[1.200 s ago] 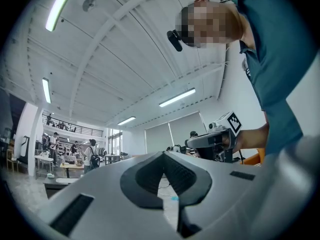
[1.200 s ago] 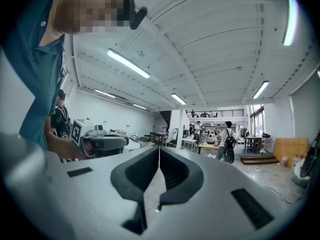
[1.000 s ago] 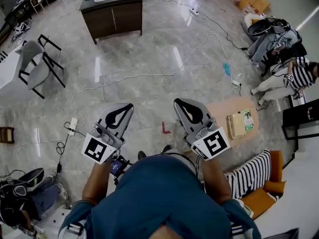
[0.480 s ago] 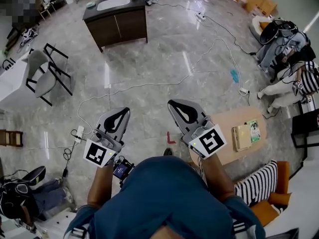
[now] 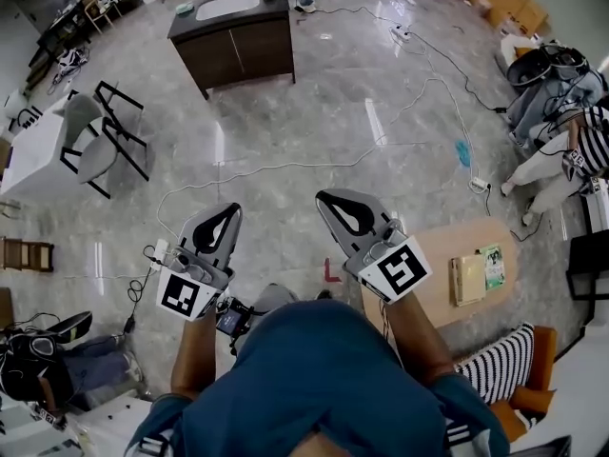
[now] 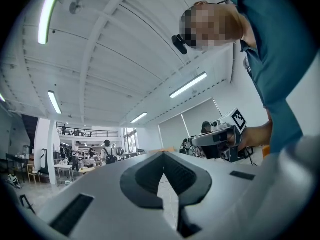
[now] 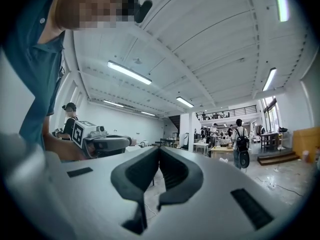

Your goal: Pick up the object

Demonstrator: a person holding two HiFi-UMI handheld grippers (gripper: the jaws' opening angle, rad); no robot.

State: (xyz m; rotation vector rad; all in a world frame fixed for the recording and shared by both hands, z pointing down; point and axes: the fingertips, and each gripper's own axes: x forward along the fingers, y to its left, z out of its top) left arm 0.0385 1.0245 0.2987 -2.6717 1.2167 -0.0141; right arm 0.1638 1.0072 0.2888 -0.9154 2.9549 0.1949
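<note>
Both grippers are held level over the marble floor in front of the person's teal shirt. My left gripper [image 5: 233, 208] is shut with nothing in it, and its jaws [image 6: 162, 155] meet in a closed point. My right gripper [image 5: 323, 197] is shut and empty too, its jaws pressed together [image 7: 159, 149]. Each gripper view shows the other gripper beside it, and mostly the ceiling and the far hall. A low wooden table [image 5: 433, 255] stands just right of the right gripper. On it lie a tan book [image 5: 469, 279] and a green-covered item [image 5: 493, 266].
A dark cabinet with a white basin [image 5: 238, 36] stands far ahead, a grey chair [image 5: 95, 146] at the left. White cables [image 5: 285, 165] and a power strip [image 5: 157, 253] lie across the floor. A red L mark [image 5: 330, 272] is near the feet. A person in stripes [image 5: 571, 150] sits at the right.
The person has moved, so the floor, cabinet and low table have shifted in the head view. The table now lies closer beside the right gripper. Both grippers stay shut and empty.
</note>
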